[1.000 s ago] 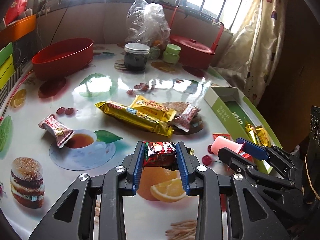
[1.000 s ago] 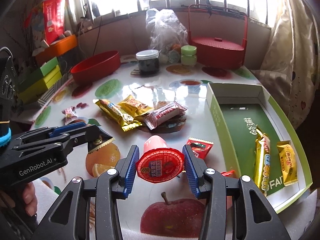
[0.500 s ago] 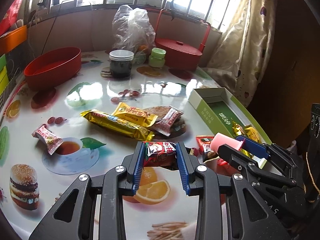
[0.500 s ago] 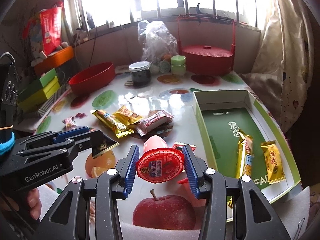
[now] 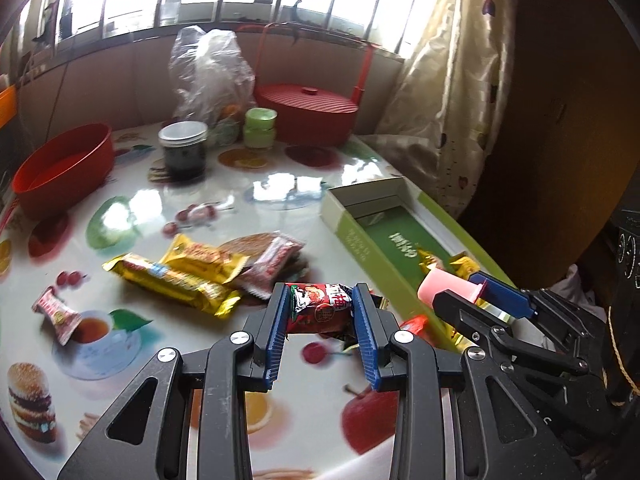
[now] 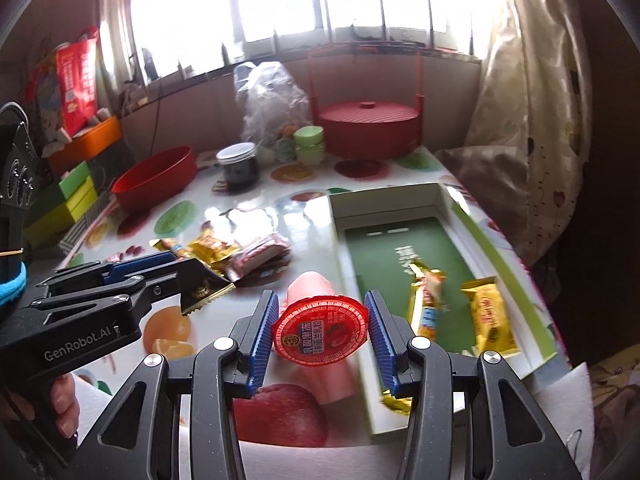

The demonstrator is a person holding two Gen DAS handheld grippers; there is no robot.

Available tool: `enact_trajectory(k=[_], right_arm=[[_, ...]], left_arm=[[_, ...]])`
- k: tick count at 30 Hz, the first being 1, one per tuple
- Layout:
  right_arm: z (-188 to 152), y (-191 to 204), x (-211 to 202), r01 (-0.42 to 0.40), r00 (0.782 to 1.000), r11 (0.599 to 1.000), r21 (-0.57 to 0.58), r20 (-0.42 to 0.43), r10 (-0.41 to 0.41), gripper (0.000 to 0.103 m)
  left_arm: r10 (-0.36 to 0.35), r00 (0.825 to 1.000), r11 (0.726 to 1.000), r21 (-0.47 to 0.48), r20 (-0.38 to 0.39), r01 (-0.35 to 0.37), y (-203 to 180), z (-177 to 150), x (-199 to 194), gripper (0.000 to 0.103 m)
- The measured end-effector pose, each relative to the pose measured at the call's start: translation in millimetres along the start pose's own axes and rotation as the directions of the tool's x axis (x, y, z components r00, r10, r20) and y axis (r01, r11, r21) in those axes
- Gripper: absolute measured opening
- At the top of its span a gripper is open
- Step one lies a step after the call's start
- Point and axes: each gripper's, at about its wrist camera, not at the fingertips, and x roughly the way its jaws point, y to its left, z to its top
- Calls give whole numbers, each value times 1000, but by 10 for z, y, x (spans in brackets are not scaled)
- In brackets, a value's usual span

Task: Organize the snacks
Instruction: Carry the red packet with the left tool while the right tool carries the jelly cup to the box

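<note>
Here, in the left wrist view, the left tool (image 5: 320, 312) is clamped on a red-wrapped snack (image 5: 320, 310), its blue pads pressing the wrapper's two sides. The packet sits in the air above the tabletop (image 5: 260, 196), just left of the green box (image 5: 360, 240). It looks light and crinkly, a soft film around a firmer filling, so a hold across the middle seems right; the frilled ends would likely slip or tear. To its right, beside the box wall, the right tool carries a pink cup.

Next, in the right wrist view, the right tool (image 6: 320, 330) grips the jelly cup (image 6: 320, 330) at its red foil lid rim, its pink body pointing away toward the box (image 6: 552, 344). The cup hangs just left of the box's near corner, where two yellow bars (image 6: 490, 320) already lie inside. The plastic is probably smooth, thin and squashy; the stiffer rim is the safer place to pinch, since the foil seal might burst.
</note>
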Motion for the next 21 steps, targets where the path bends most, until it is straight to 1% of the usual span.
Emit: enact_trajectory(k=[10, 21], right_arm=[[-6, -365, -81, 57, 998, 997, 55, 10, -57, 44], [-39, -632, -102, 97, 995, 990, 98, 6, -98, 44]], left_arm=[[-62, 998, 997, 40, -6, 63, -337, 131, 151, 34], [-89, 995, 994, 57, -35, 91, -523, 164, 321, 34]])
